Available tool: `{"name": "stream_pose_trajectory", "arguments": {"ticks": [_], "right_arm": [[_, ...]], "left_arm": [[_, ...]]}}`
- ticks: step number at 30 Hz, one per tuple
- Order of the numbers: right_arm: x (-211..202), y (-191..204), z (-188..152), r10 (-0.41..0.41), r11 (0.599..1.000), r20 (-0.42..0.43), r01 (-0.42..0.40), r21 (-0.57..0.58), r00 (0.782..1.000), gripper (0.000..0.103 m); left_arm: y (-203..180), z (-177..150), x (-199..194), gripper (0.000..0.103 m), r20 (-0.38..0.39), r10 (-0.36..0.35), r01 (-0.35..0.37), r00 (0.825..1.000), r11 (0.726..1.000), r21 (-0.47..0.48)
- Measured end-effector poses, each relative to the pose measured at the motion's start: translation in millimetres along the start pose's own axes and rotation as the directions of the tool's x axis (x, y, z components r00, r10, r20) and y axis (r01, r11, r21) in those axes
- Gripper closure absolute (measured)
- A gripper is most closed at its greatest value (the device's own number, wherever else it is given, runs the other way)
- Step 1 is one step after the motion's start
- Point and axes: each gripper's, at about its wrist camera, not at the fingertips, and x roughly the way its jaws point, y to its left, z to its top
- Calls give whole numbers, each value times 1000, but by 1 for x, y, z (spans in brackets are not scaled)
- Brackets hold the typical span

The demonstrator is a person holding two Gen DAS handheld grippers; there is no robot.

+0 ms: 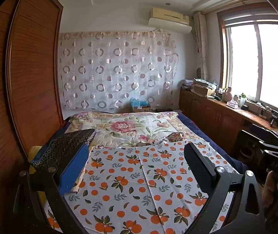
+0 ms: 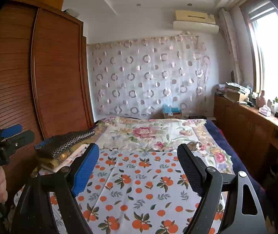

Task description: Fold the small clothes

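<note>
Both grippers, left and right, hover with jaws spread and empty over the orange-print cloth, unfolded beside a folded pile.

Daylight from window at right, blown out to white glare in both views. Room evenly bright; wardrobe side dimmer, warm. Soft shadows only. Strong fisheye bend: wardrobe and window frame curve, black vignette in corners. Bed sharp; slight softness toward edges.
</note>
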Motion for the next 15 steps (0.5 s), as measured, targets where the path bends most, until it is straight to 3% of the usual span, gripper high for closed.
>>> {"name": "stream_pose_trajectory", "arguments": {"ticks": [15], "right_arm": [[0, -7, 2, 2, 1000, -7, -2, 3, 1000, 19]], "left_arm": [[2, -2, 0, 5, 0, 3, -3, 1000, 1000, 1]]}}
